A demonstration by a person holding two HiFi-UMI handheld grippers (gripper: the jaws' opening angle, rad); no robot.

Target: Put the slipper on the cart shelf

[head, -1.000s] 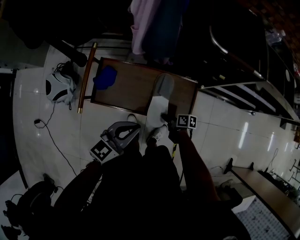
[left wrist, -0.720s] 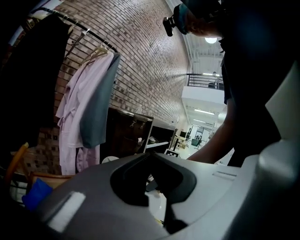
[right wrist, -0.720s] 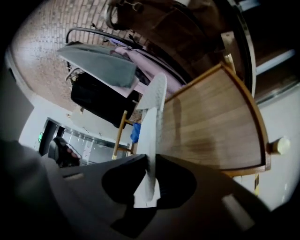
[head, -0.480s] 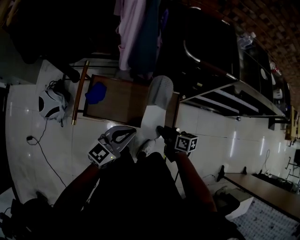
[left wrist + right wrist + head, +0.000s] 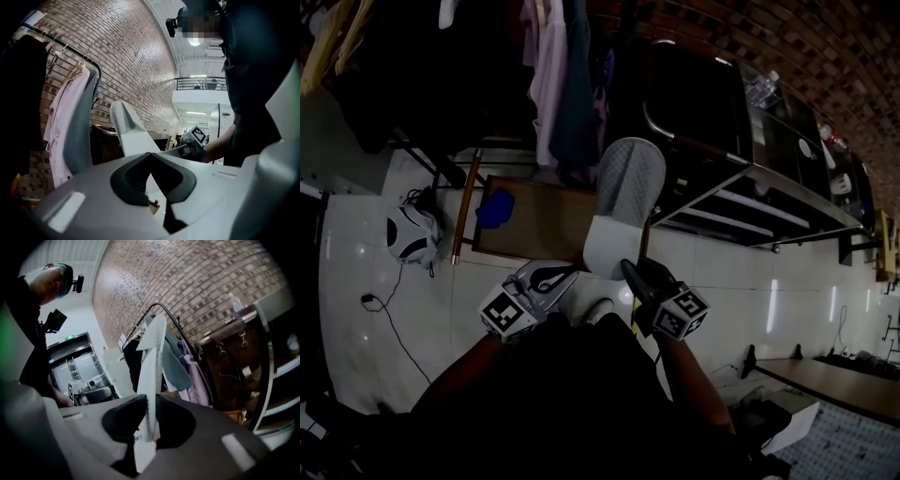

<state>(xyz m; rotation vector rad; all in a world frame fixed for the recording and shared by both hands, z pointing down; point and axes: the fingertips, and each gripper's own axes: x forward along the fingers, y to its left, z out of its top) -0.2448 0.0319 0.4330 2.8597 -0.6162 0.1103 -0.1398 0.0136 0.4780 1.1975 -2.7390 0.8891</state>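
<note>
A white slipper (image 5: 623, 202) with a grey sole hangs upright in the air above the wooden platform (image 5: 534, 230). My right gripper (image 5: 630, 272) is shut on its lower end. In the right gripper view the slipper (image 5: 151, 376) stands edge-on between the pads. The metal cart (image 5: 741, 192) with its shelves stands just right of the slipper. My left gripper (image 5: 551, 277) hangs beside the slipper's lower left, shut and holding nothing. In the left gripper view its tips (image 5: 151, 154) meet, and the slipper (image 5: 129, 131) rises beyond them.
A blue cloth (image 5: 494, 208) lies on the wooden platform. Clothes (image 5: 558, 84) hang on a rack behind it. A black and white bag (image 5: 403, 230) and cables lie on the tiled floor at the left. A low bench (image 5: 830, 380) sits at the lower right.
The right gripper has lifted the slipper off the wooden platform and raised it toward the cart. The left gripper stayed low beside it.
</note>
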